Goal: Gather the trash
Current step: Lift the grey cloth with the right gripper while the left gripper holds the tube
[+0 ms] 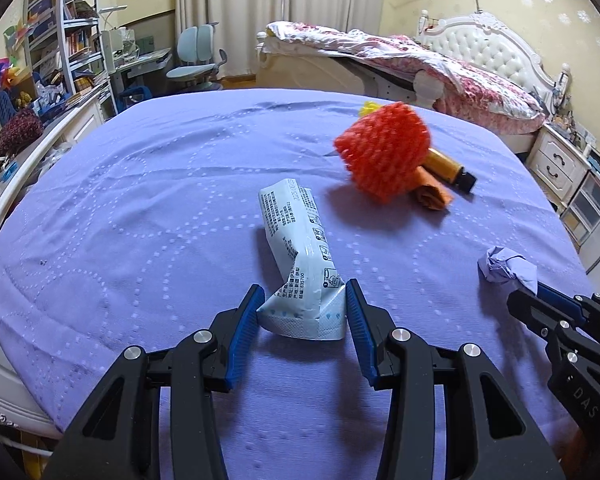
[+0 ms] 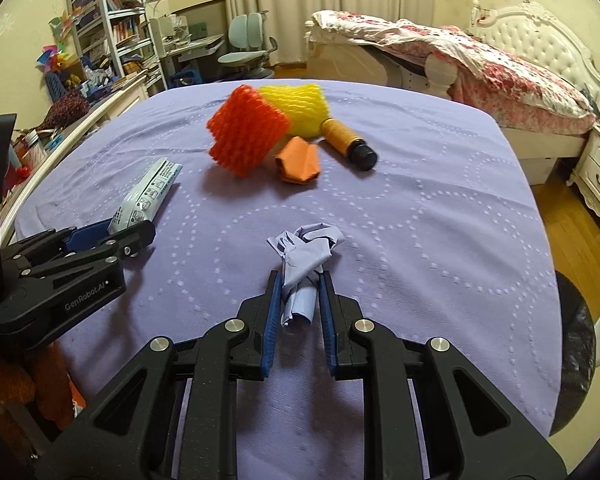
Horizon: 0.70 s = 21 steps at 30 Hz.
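Observation:
My left gripper (image 1: 305,300) is shut on a white and pale blue printed wrapper (image 1: 296,248), whose crumpled near end sits between the blue pads. The same wrapper (image 2: 148,196) shows in the right wrist view, with the left gripper (image 2: 116,232) at its near end. My right gripper (image 2: 300,284) is shut on a crumpled lilac paper wad (image 2: 306,252), which also shows at the right edge as the lilac wad (image 1: 508,268). Both hover over the purple bed cover (image 2: 440,220).
Farther back on the cover lie an orange foam net (image 2: 246,134), a yellow foam net (image 2: 296,106), a folded orange scrap (image 2: 298,160) and an amber bottle with a black cap (image 2: 348,142). A black bag edge (image 2: 576,344) sits at right. Shelves (image 1: 68,32) stand left.

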Available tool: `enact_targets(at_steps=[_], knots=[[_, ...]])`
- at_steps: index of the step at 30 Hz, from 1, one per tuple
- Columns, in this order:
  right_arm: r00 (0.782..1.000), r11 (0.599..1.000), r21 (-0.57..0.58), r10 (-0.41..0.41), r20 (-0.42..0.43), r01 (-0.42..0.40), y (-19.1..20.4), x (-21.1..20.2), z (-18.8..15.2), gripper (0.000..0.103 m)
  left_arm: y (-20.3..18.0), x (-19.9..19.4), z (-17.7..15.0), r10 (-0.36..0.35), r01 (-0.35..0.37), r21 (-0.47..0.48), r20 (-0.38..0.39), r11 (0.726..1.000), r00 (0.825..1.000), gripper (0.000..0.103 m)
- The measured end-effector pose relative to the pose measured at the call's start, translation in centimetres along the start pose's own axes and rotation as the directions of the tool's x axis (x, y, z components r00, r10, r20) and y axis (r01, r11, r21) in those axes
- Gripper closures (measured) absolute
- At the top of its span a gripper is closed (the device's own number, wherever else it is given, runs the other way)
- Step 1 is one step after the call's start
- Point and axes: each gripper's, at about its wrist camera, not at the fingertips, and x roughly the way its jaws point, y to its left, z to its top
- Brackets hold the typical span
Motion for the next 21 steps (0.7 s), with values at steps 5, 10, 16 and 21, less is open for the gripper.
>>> enact_targets(at_steps=[5,10,16,21], knots=[[1.000,0.999,0.041,-0.019,0.014,0.019,-2.1,-0.9,-0.5,0.084,-1.7,-0.6,0.1,-0.028,0.027,0.024,0.022,0.999,0.999,0.059],[1.000,0.997,0.076,-0.016,-0.001,0.016,-3.5,-0.7,-0.9,0.084,-3.3,-0.7,-0.2,-0.042,0.041,0.053,0.022,0.998,0.999,0.059],[1.000,0.994,0.110,0.011,-0.029,-0.008,-4.4,0.0,-1.1,0.083,-3.9,-0.4,-1.0,-0.037,0.037,0.068,0.000,0.997,0.999,0.059],[1.000,0.996,0.088,-0.007,-0.028,0.010,-4.1,0.5,-0.7,0.071,-3.9,-0.2,-1.3,-0.032,0.033,0.065,-0.010,0.997,0.999,0.059]])
